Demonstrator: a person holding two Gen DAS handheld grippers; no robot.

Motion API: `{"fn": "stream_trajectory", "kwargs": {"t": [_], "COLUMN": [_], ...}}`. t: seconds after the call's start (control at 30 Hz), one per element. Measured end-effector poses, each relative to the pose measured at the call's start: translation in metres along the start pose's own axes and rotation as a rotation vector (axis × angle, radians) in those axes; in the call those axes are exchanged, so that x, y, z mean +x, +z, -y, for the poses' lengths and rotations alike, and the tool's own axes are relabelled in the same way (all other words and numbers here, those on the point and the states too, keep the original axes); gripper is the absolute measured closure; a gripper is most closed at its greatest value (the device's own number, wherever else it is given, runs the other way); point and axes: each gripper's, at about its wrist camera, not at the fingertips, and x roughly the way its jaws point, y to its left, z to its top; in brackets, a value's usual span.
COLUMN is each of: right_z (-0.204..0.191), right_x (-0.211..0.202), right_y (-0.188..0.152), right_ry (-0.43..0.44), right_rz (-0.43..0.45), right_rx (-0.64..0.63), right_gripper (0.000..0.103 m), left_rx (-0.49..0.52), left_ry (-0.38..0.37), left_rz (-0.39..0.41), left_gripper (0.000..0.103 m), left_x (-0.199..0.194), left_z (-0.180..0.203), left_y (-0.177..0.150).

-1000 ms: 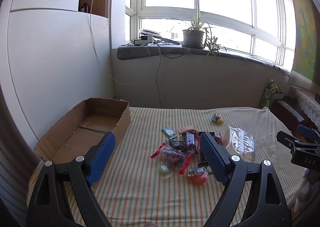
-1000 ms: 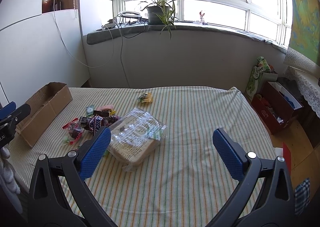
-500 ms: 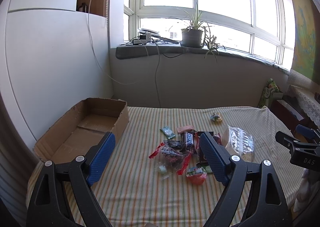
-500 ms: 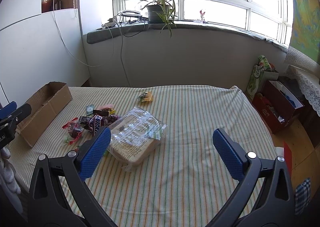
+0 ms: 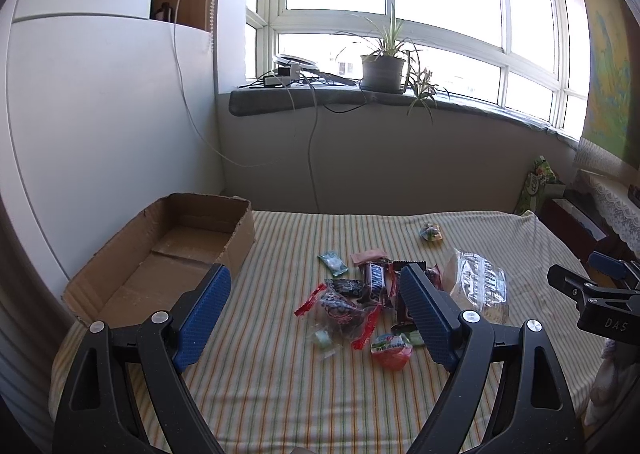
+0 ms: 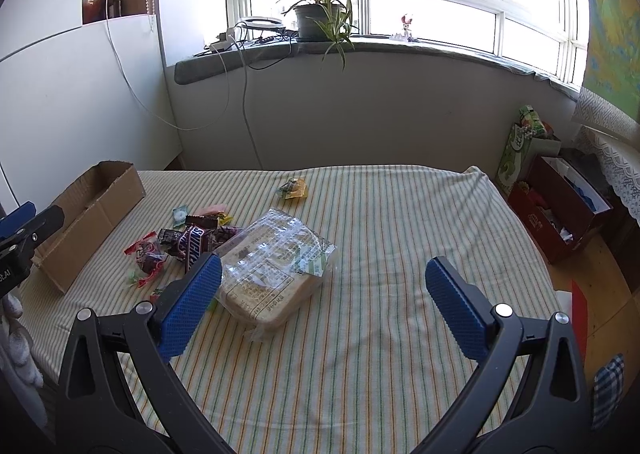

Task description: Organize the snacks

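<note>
While both of my grippers hang above the striped cloth [image 6: 400,221], neither holds anything: the left gripper [image 5: 316,314] has its blue-padded fingers [image 5: 204,312] spread wide, and the right gripper [image 6: 322,304] has its fingers [image 6: 456,310] spread just as wide.

I take the cardboard box [image 5: 160,254] as my landmark. It is an open, shallow brown carton with a ragged rim, lying at the left edge of the cloth. Just to the right of the box sits the pile of snacks [image 5: 360,294]: a dark Snickers bar [image 5: 376,280] lies at its centre, with other dark wrappers touching it, a clear packet with red twisted ends [image 5: 340,308] on the near side, and a small round red-and-green sweet [image 5: 392,348] nearest to me. A small green packet [image 5: 332,262] and a pink wrapper [image 5: 370,256] lie on the pile's far side. Farther right from the box, against the pile's edge, rests a clear plastic bag of pale wafers [image 6: 272,274], crinkled and printed with dark lettering, with a green label [image 6: 314,266] at one corner. Well beyond the pile, away from the box, a single yellow-green wrapped sweet [image 6: 293,188] lies alone on the cloth.
</note>
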Motion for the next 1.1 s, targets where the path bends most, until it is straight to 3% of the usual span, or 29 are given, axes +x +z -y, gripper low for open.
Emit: {"fn": "stream_trajectory", "kwargs": {"t": [0.5, 0.63, 0.77, 0.83, 1.0, 1.1], "right_z": [0.007, 0.013, 0.021, 0.024, 0.030, 0.031], "right_x": [0.013, 0.022, 0.036, 0.043, 0.058, 0.067], "right_y": [-0.004, -0.008, -0.015, -0.017, -0.020, -0.020], "right_ry": [0.035, 0.082, 0.141, 0.178, 0.252, 0.271], "right_rz": [-0.038, -0.069, -0.117, -0.138, -0.194, -0.215], "right_rx": [0.024, 0.061, 0.113, 0.141, 0.199, 0.213], "right_gripper": [0.002, 0.013, 0.014, 0.024, 0.030, 0.037], "left_rx": [0.012, 0.010, 0.004, -0.010, -0.012, -0.028], "left_ry": [-0.055, -0.113, -0.200, -0.263, -0.382, -0.459], "left_rz": [-0.032, -0.062, -0.106, -0.135, -0.186, -0.220], "left_gripper": [0.016, 0.017, 0.028, 0.035, 0.056, 0.063], "left_x": [0.012, 0.020, 0.031, 0.039, 0.058, 0.065], "left_z": [0.010, 0.019, 0.031, 0.037, 0.058, 0.067], "left_y": [-0.005, -0.009, -0.012, -0.013, -0.012, -0.011]}}
